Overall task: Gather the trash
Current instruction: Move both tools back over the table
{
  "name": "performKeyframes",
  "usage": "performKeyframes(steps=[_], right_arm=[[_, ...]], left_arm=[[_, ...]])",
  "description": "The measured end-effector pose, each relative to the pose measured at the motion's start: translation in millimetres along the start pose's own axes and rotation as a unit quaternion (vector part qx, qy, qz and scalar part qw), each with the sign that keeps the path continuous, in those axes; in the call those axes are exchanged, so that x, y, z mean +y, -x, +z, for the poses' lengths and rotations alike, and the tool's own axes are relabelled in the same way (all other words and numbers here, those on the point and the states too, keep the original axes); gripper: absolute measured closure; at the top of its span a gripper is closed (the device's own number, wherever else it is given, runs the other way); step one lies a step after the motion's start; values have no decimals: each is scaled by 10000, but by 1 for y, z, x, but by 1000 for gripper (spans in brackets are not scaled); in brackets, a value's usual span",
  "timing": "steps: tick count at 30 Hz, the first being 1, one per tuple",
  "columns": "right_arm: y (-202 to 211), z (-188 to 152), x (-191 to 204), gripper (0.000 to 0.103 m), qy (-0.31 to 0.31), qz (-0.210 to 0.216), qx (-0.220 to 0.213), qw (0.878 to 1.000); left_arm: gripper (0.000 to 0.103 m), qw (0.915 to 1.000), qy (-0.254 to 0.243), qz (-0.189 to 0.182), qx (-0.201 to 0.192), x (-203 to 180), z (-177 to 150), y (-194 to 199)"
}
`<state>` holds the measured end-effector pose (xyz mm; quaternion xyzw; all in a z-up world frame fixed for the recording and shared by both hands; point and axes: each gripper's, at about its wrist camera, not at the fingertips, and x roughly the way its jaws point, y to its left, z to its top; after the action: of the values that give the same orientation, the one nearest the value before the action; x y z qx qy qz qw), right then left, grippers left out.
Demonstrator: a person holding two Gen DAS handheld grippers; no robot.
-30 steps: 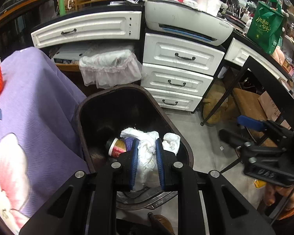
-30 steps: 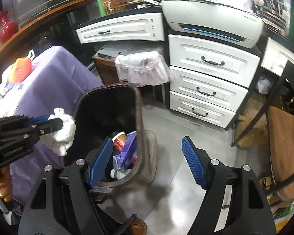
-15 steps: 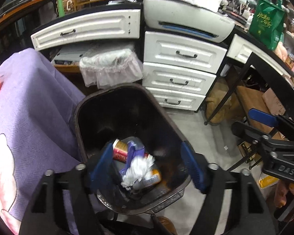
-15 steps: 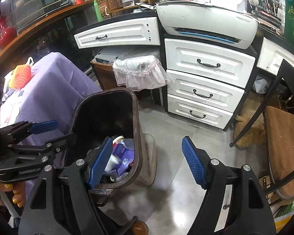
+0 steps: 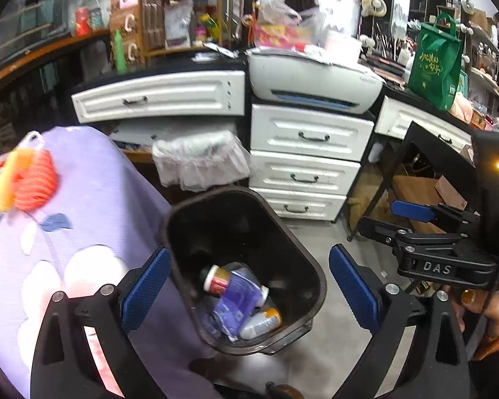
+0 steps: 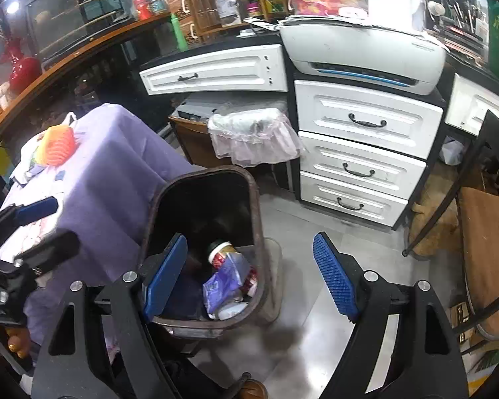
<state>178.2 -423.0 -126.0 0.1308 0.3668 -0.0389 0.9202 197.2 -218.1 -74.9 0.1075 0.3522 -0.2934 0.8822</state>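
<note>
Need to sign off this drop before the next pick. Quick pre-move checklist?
1. Left gripper empty, fingers opening: ok.
2. Right gripper empty, fingers opening: ok.
3. Trash inside the bin, purple packet and bottles at the bottom: ok.
4. Bin upright beside the purple cloth: ok.
5. More trash left on the cloth near the orange item: cannot tell.

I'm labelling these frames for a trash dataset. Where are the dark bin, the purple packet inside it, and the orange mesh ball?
dark bin (image 5: 316, 276): left wrist view, right rim.
purple packet (image 5: 238, 296): left wrist view, flat face.
orange mesh ball (image 6: 58, 146): right wrist view, centre.
</note>
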Motion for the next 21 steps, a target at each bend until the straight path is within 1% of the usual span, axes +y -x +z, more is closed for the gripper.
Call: performKeyframes(steps=[7,9,14,16,21], right_arm=[[5,10,31,25,250,275,-101,9993],[6,13,40,25,323,372,-123,9987],[5,25,76,25,618,659,-199,9957],[3,31,93,25,756,822,-204,9935],[-5,41,137,21,1103,1150,-172,9871]], left_arm=[[6,9992,104,175,-350,26,2,39],[6,9984,165,282,-452,38,3,50],[6,9959,291,593,-624,68,1,72],[6,9949,344,694,-650,78,0,77],[6,9903,507,1127,-634,115,-9,90]])
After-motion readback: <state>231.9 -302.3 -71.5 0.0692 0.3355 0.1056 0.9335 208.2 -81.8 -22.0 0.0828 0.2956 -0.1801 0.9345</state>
